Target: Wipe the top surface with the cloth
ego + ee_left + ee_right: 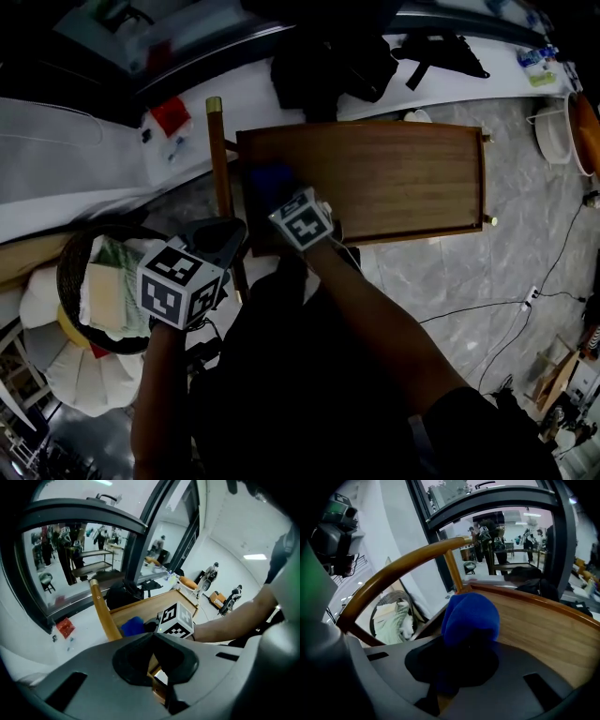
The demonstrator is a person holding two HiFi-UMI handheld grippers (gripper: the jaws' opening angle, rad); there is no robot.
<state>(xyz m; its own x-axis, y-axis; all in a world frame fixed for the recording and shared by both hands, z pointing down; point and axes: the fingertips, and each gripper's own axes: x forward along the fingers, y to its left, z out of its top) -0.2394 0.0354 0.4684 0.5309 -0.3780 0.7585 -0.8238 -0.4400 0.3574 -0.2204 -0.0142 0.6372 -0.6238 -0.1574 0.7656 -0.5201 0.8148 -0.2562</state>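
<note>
**A:** Where's the cloth?

**B:** The blue cloth (270, 178) sits bunched up at the left end of the wooden top (394, 178), just inside the raised rim and touching the wood.

**A:** Is anything holding it?

**B:** Yes. The right gripper (274, 192) is clamped on it. In the right gripper view the cloth bulges out past the jaws and rests on the top.

**A:** And the left gripper?

**B:** The left gripper (225, 234) is off the top, just past its left end and near corner, beside the wooden handle post (218, 159). Its jaws are pressed together with nothing between them.

**A:** What else is around the top?

**B:** A round basket (70, 262) holding pale folded fabric stands well to the left of it. A black bag (333, 66) lies beyond its far edge.
</note>
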